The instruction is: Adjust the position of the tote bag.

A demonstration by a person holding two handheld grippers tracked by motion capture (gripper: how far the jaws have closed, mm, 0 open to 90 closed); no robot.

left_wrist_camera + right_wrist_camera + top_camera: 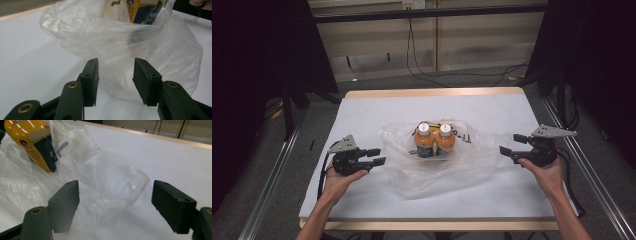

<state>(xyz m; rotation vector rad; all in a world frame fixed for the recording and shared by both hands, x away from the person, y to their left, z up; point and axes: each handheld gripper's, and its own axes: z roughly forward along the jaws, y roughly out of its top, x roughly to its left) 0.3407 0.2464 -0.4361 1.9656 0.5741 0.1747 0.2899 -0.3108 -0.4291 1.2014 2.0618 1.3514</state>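
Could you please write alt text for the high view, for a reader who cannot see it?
Two orange-filled bottles stand side by side in a crumpled clear plastic bag at the middle of a white-covered table. A person's hands hold the left gripper and the right gripper at either side, open and off the bag.
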